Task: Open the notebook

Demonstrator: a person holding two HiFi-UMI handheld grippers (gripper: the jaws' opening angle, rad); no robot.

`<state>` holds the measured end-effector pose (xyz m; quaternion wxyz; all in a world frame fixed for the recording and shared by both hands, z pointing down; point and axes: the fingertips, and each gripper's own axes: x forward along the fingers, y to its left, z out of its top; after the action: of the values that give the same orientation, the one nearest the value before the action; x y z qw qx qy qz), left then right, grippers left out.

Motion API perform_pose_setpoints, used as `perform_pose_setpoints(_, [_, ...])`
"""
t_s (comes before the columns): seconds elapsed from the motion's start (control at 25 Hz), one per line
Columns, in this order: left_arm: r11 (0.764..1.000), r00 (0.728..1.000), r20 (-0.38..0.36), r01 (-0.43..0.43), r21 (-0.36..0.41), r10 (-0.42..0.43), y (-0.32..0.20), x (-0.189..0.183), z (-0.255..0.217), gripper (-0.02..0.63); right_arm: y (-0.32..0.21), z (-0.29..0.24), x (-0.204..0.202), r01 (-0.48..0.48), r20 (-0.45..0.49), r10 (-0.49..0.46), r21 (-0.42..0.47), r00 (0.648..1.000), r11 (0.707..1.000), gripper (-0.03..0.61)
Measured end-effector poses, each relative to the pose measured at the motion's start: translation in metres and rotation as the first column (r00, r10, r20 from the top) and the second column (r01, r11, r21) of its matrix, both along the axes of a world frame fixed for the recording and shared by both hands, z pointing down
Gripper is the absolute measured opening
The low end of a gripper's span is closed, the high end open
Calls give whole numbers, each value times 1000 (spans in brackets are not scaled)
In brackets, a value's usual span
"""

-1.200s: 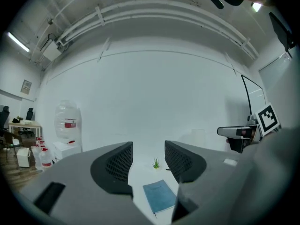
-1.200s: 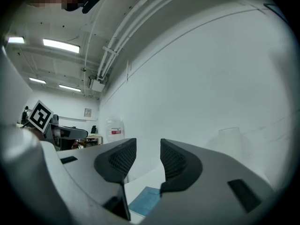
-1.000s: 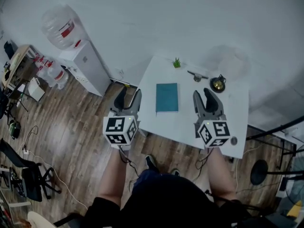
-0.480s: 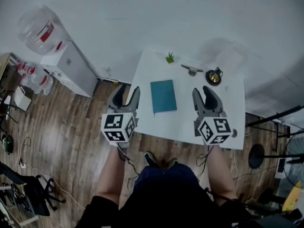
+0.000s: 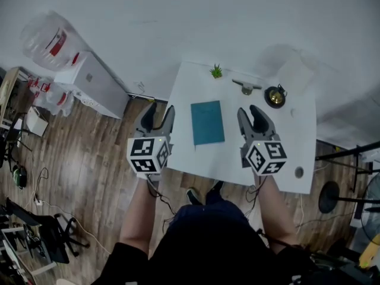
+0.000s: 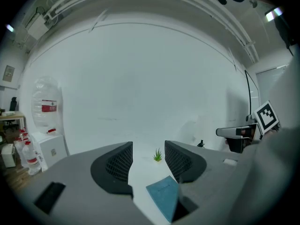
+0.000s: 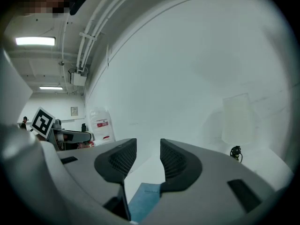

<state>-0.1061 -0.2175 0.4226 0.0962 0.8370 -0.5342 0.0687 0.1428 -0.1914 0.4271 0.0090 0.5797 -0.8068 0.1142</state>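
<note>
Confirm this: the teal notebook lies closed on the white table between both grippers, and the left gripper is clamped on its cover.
Not clamped: the left gripper view shows the left gripper with jaws apart and empty. The rest holds: the teal notebook lies closed on the white table, between the left and the right gripper.

I saw even, cool light and a glowing ceiling lamp (image 7: 35, 41) in the right gripper view. Both gripper views bowed toward dark corners; soft shadows marked the wall (image 5: 237, 22).
</note>
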Motion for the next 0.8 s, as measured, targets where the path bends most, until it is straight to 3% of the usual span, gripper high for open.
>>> perform_pose_setpoints(0.28, [998, 997, 65, 33, -48, -30, -29, 28, 22, 212, -46, 17, 16, 65, 47, -64, -24, 997, 998, 158])
perform_pose_setpoints(0.52, [986, 996, 82, 39, -161, -26, -32, 39, 86, 211, -58, 84, 19, 88, 95, -73, -158, 993, 983, 153])
perform_pose_setpoints(0.8, [958, 998, 57, -17, -285, 34, -46, 45, 158, 212, -69, 161, 14, 55, 71, -35, -301, 997, 952, 149])
